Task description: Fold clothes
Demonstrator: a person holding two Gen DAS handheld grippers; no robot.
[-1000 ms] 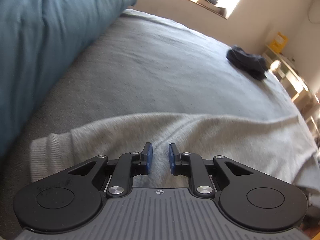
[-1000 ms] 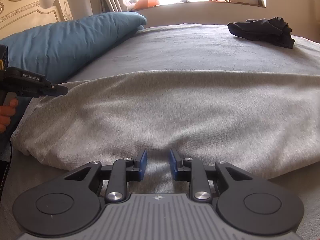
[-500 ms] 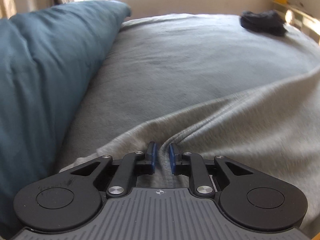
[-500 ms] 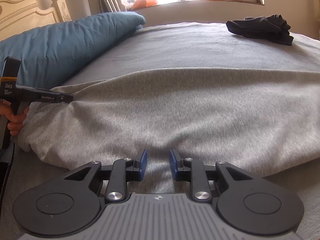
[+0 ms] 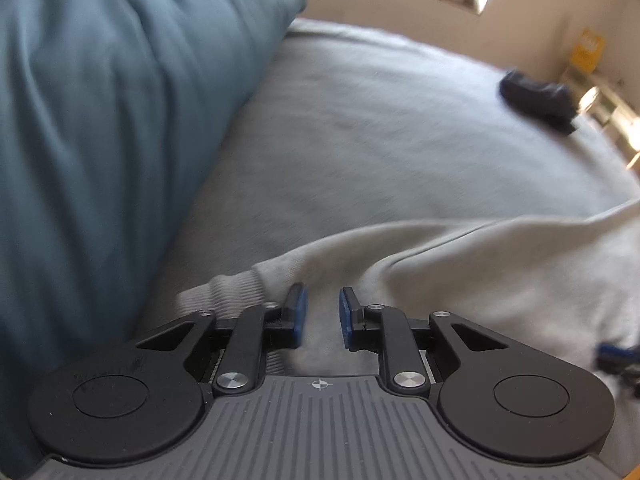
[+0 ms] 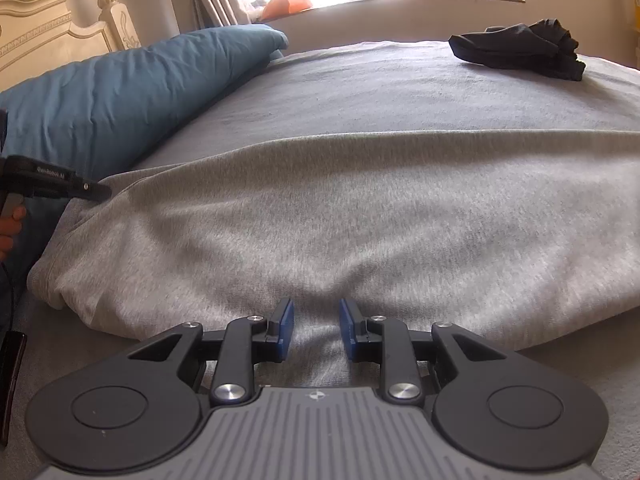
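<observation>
Across the near half of the grey bed cover (image 6: pixel 360 92) lies the light grey sweatshirt (image 6: pixel 340 216), spread flat, its ribbed hem (image 5: pixel 224 292) at the left end beside the teal pillow (image 6: pixel 132 92). Your left gripper (image 5: pixel 322 312) pinches a raised fold of sweatshirt fabric near that hem; its blue pads (image 5: pixel 298 312) sit narrowly apart with cloth bunched between them. Your right gripper (image 6: pixel 316 330) pinches the near edge of the same sweatshirt, fabric gathered between its pads (image 6: pixel 285 328). Your left hand (image 6: pixel 10 228) shows at the frame edge. Well apart, a crumpled black garment (image 6: pixel 520 48) rests on the far side of the bed.
</observation>
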